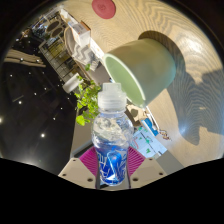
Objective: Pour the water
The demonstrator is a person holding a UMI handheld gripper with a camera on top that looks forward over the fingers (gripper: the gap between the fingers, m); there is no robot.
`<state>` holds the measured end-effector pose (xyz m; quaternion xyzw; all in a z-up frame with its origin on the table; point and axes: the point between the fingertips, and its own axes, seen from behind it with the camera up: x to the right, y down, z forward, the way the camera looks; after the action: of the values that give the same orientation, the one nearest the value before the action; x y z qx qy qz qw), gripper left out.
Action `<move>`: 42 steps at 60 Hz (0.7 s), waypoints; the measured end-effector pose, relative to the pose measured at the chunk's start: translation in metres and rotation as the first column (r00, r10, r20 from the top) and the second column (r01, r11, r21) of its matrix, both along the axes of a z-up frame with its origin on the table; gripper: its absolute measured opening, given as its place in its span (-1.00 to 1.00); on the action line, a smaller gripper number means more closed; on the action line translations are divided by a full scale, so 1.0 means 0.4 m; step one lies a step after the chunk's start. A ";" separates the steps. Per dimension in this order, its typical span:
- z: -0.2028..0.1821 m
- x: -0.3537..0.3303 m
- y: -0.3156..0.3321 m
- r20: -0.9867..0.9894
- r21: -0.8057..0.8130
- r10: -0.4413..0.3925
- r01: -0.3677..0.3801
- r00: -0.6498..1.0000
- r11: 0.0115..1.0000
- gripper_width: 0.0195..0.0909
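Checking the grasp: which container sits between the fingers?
The capped bottle, between the fingers; the pale green cup is beyond them.

Bright daylight, hard shadows (fisheye bending at edges).

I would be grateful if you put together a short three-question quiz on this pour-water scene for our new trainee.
1. True or false: the water bottle still has its white cap on.
2. Multiple choice: what lies directly beyond the bottle? A) a pale green cup lying on its side with its mouth towards the camera; B) a red kettle; C) a stack of plates.
3. Short answer: where is the bottle relative to the gripper?

Key
1. True.
2. A.
3. Between the fingers, against the magenta pads; it appears to be held.
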<state>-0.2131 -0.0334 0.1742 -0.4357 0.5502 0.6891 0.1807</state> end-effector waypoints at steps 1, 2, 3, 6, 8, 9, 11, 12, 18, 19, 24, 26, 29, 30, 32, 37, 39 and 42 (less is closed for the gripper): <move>0.012 0.000 -0.036 0.007 0.005 0.006 -0.006 1.000 1.000 -0.62; 0.017 -0.005 -0.025 0.026 0.010 0.017 -0.018 1.000 1.000 -0.62; 0.015 -0.005 -0.017 0.050 0.014 0.027 -0.028 0.998 1.000 -0.62; 0.030 -0.008 -0.010 0.138 0.032 0.054 -0.059 0.989 0.998 -0.62; 0.044 -0.006 -0.006 0.215 0.049 0.072 -0.085 0.974 0.995 -0.62; 0.055 0.005 -0.032 0.252 0.063 0.081 -0.099 0.964 0.993 -0.61; 0.077 0.009 -0.023 0.336 0.088 0.089 -0.125 0.938 0.988 -0.62; 0.095 0.012 -0.034 0.375 0.102 0.085 -0.132 0.923 0.986 -0.62; 0.185 0.068 0.012 0.630 0.214 0.014 -0.191 0.777 0.958 -0.61; 0.198 0.081 0.018 0.671 0.228 -0.004 -0.200 0.742 0.953 -0.61; 0.269 0.162 0.035 0.834 0.281 -0.114 -0.237 0.540 0.930 -0.61; 0.291 0.204 0.047 0.880 0.295 -0.161 -0.247 0.447 0.923 -0.61; 0.314 0.280 0.048 0.929 0.306 -0.225 -0.264 0.294 0.915 -0.61; 0.316 0.298 0.060 0.941 0.302 -0.241 -0.266 0.238 0.915 -0.61; 0.319 0.342 0.070 0.955 0.295 -0.272 -0.276 0.121 0.915 -0.61; 0.305 0.460 0.074 0.942 0.263 -0.308 -0.278 -0.132 0.924 -0.61; 0.286 0.500 0.083 0.926 0.251 -0.313 -0.276 -0.211 0.928 -0.61; 0.244 0.550 0.092 0.901 0.214 -0.296 -0.270 -0.316 0.939 -0.61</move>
<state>0.0067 0.0034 0.2716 -0.7642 0.0453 0.1254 0.6311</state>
